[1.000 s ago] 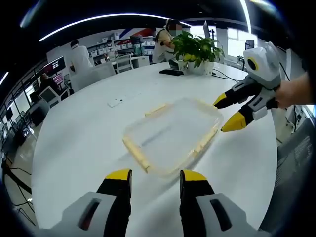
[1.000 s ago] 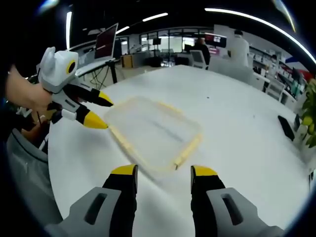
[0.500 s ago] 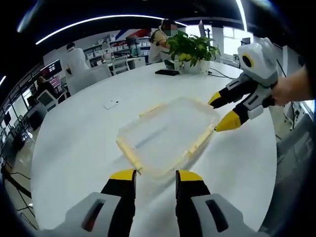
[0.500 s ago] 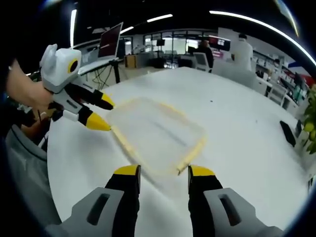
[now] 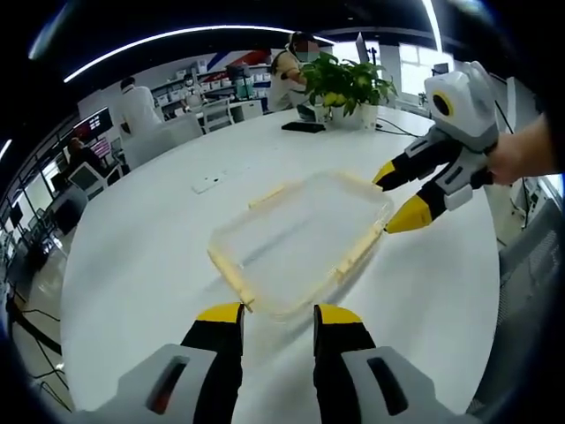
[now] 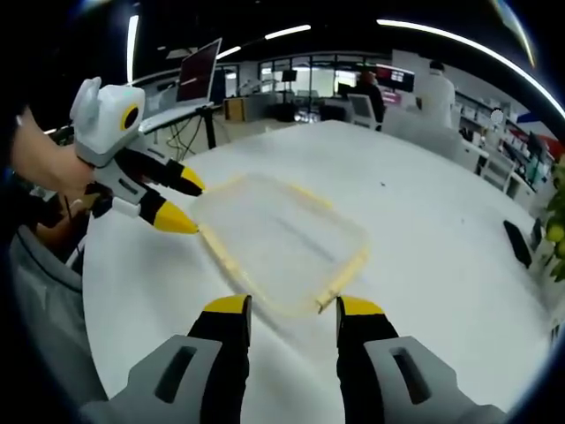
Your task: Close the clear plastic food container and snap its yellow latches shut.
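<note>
Clear container [image 5: 300, 237], lid on, lying flat on white table [image 5: 141, 256], long axis toward potted plant [image 5: 351, 84]; both grippers [image 5: 275, 315] [image 6: 287, 306] spread at opposite corners.

Open-plan office around a large round white table [image 5: 132, 256]. A potted plant [image 5: 350, 84] and a dark flat object [image 5: 303, 127], possibly a phone, sit at its far edge. Curved ceiling light strips [image 5: 177, 35], windows [image 5: 415, 66], shelving and desks behind; a monitor [image 6: 197, 72] stands nearby.
</note>
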Tool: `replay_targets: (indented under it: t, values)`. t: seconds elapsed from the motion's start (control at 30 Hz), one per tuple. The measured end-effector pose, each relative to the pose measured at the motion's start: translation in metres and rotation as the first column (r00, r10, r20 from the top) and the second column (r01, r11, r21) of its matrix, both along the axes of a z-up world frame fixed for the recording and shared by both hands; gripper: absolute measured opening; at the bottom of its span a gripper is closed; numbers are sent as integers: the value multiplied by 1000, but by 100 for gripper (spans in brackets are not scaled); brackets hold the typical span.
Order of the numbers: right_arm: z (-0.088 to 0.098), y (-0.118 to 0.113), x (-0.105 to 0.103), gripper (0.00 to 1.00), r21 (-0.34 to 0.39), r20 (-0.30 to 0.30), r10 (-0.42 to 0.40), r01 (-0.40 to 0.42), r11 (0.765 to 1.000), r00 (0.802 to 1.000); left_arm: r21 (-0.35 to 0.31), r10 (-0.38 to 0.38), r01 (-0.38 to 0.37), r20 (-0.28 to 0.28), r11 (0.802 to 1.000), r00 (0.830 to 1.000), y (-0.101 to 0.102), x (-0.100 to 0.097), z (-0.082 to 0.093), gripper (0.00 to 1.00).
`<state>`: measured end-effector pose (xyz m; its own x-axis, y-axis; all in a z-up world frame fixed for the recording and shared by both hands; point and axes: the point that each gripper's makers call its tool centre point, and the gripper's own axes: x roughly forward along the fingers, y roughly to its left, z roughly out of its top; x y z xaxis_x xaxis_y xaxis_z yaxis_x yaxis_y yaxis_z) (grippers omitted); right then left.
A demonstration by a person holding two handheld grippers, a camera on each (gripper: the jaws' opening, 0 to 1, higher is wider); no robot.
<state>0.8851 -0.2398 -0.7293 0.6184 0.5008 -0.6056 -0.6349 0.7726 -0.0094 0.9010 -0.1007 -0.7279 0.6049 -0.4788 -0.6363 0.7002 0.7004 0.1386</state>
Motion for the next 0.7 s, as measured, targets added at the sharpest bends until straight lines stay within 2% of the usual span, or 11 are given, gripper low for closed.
replay_targets:
  t: [0.43,0.57,0.7]
  values:
    - [0,12,13,34,-22,4,47,-47,999,999,7,36,-36,3,999,999,14,8,1,24]
    - [1,11,11,34,-1,-4,27,-27,1000,1000,-6,56,-56,2,998,998,15,7,1,24]
    - [3,6,8,38,15,-14,0,0,1000,1000,-15,73,-73,-5,997,997,16,2,3,28]
